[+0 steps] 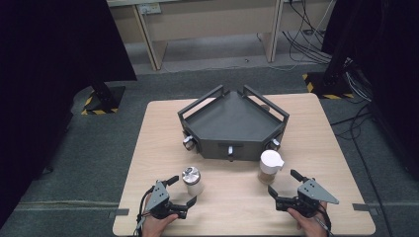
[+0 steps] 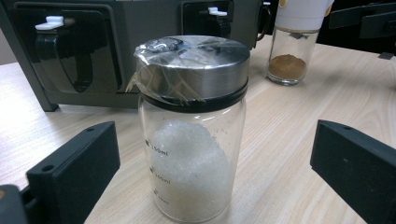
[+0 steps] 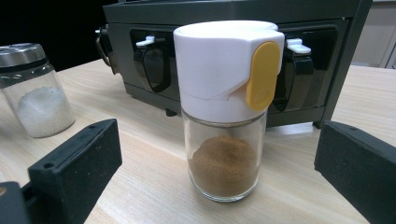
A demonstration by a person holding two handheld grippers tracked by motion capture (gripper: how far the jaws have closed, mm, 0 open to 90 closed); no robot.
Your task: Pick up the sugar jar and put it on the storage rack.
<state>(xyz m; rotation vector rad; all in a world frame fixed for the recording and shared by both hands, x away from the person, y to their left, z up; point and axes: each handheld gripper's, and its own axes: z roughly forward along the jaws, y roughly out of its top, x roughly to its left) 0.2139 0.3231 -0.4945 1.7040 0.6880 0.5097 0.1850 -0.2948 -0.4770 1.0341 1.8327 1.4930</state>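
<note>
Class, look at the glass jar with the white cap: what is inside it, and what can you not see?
The white-capped jar holds a low heap of brown powder, seen through the glass. The cap hides the jar's neck and any opening beneath.

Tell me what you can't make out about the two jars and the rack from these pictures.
- Metal-lid jar: left gripper view, bottom edge cuts off its base; volume marks too small to read.
- White-lid jar: what the brown powder is cannot be told.
- Rack: high view, its front wall hides the openings below; in the right gripper view the white-lid jar covers its middle.
</note>
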